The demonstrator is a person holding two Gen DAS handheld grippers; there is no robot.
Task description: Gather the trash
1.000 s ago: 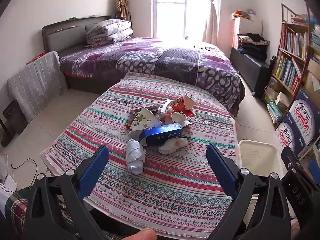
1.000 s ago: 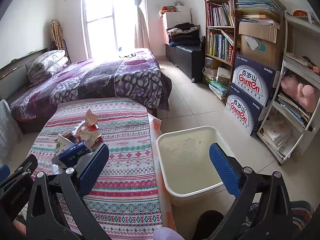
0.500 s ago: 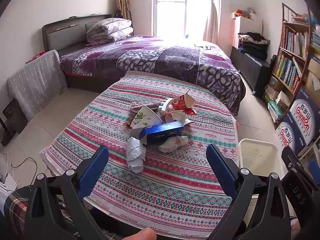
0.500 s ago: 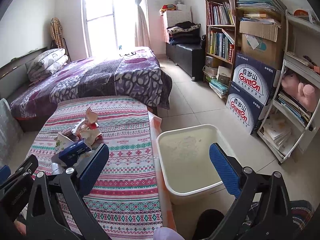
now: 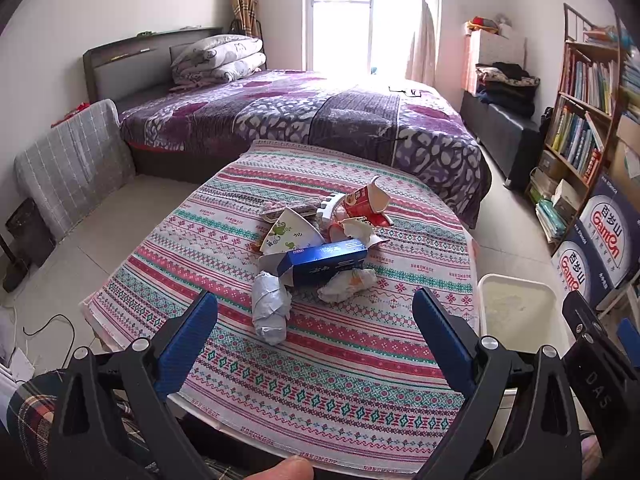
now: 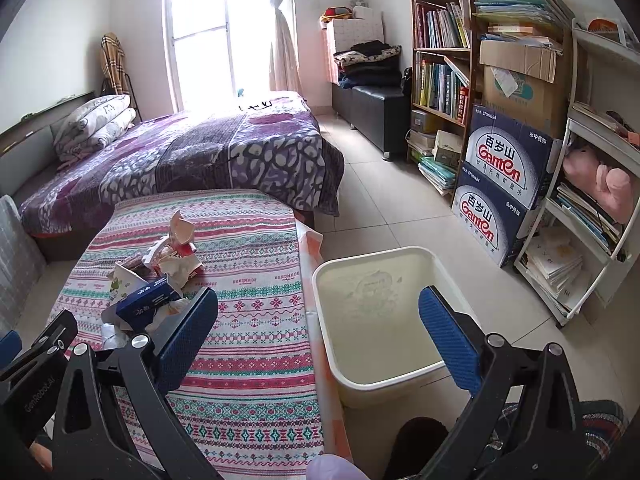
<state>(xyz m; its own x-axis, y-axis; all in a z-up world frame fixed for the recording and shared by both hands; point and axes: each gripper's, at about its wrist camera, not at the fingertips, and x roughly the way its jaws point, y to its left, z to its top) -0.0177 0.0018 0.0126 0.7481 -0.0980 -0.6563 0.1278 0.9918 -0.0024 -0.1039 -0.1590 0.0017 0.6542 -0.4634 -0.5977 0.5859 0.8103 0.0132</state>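
Both grippers, left point(image 5: 314, 322) and right point(image 6: 318, 322), are hanging spread and empty near the bottom of their frames. Trash point(image 5: 320, 252) is lying piled at the centre of the table point(image 5: 360, 380), and the bin point(image 6: 352, 268) is standing beside it, lower right. I judge collecting is only starting; next, one gripper should reach to the nearest wad point(image 5: 270, 306) and pinch it.

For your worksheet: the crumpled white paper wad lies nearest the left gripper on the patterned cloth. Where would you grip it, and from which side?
Grip the white paper wad across its narrow middle, coming down from above and the near side with the open left gripper. It lies long, end toward the gripper, clear of the blue box except at its far end, so its two long flanks are probably free for the fingers.
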